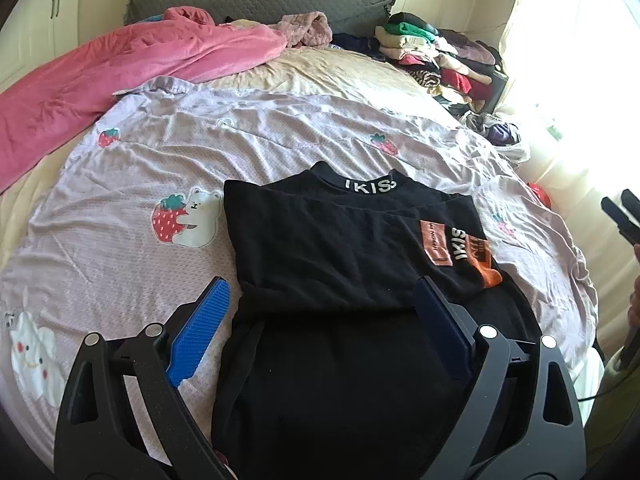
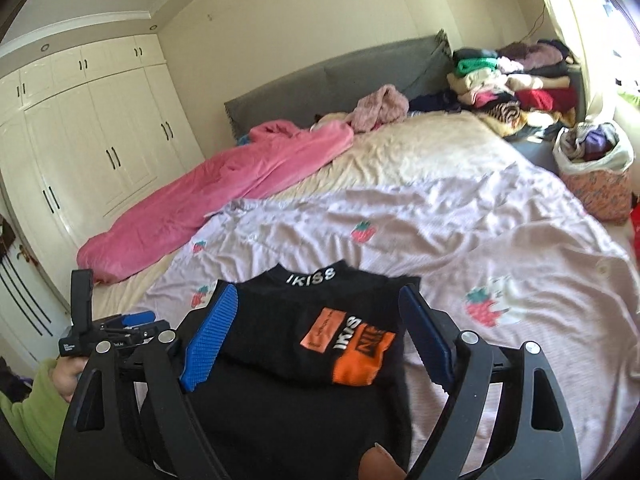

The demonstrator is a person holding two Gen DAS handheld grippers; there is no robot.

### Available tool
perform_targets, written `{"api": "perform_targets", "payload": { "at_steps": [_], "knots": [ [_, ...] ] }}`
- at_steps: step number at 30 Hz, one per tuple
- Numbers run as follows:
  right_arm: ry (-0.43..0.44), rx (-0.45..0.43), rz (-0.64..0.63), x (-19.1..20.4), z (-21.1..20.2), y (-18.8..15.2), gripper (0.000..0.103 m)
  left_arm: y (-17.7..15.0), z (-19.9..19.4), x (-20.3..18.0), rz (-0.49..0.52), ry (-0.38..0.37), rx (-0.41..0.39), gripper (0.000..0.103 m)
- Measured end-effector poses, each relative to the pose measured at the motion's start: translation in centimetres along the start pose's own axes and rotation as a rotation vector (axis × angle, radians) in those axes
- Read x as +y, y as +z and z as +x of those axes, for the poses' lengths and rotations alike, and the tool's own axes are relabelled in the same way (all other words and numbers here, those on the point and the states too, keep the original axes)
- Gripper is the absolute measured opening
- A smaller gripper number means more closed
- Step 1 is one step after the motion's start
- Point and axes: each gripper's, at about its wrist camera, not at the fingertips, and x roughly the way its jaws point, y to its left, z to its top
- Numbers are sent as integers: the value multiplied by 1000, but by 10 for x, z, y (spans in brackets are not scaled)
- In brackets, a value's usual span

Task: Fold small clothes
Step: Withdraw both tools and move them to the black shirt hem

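1. Left wrist view. Left tool (image 1: 320,312): jaws spread wide, holding nothing. Black top (image 1: 340,240) lies on the bed just ahead of and below the tips, partly folded, collar far from the tool, orange patch (image 1: 460,252) ahead of the tool's right finger. Lilac sheet (image 1: 280,136) underneath is wrinkled. Risk, as a judgement: the near folded edge sits loose between the fingers; a careless low pass could drag it open.

2. Right wrist view. Right tool (image 2: 316,332): jaws wide apart, empty. The top (image 2: 280,320) shows between the fingers but beneath them, untouched. The left tool (image 2: 120,328) appears to this tool's left, gripped by a hand in a green sleeve (image 2: 36,404). Risk: pinching only the top layer would peel the fold apart; catching the sheet with it would pull the whole garment askew.
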Motion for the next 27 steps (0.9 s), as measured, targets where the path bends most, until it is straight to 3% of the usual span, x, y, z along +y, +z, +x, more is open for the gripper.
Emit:
{"api": "perform_targets", "payload": {
  "at_steps": [11,27],
  "knots": [
    [7,-61,-55,12,-62,5,85,-7,-29,2,10,9,-34,91],
    [4,7,-113,36,-86,-38,86,-23,-61,15,11,22,-63,92]
  ]
}}
